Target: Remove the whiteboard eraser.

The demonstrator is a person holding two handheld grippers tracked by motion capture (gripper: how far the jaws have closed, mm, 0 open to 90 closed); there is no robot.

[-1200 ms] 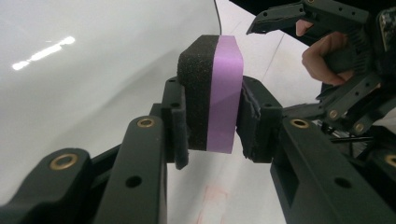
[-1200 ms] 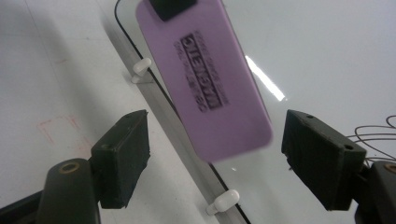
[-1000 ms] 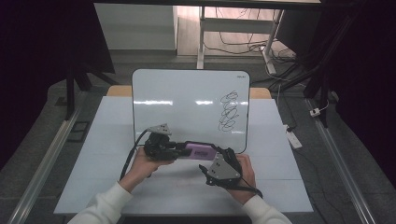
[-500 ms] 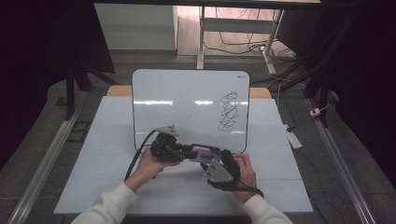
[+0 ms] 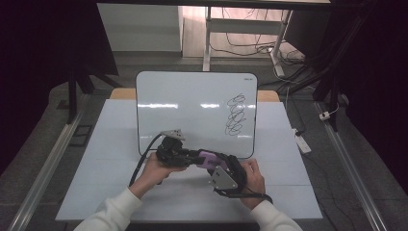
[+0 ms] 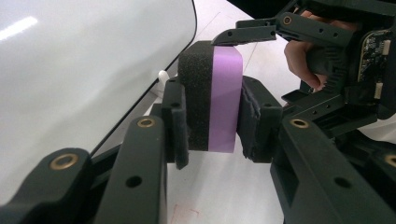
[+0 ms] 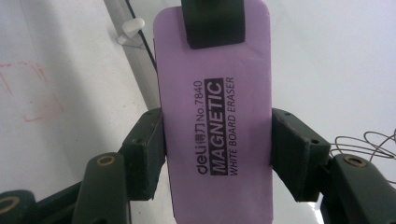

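A purple whiteboard eraser (image 5: 208, 159) with a black foam layer hangs just above the table in front of the whiteboard (image 5: 192, 110). My left gripper (image 5: 196, 157) is shut on it, one pad on the foam and one on the purple face (image 6: 224, 93). My right gripper (image 5: 222, 164) comes in from the other end. Its jaws have just been closing, and its pads now press on the eraser's two long edges (image 7: 215, 102). One right finger (image 6: 247, 33) rests on the eraser's top edge. A black scribble (image 5: 235, 114) marks the board's right half.
The whiteboard leans upright at the back of the white table (image 5: 110, 163). Faint red marks (image 7: 37, 93) show on the tabletop. A white power strip (image 5: 302, 142) lies on the floor at the right, and metal rails run along both sides.
The right gripper has come in toward the eraser's free end and its jaws have closed onto the eraser's edges. The left gripper keeps its hold and has barely shifted.
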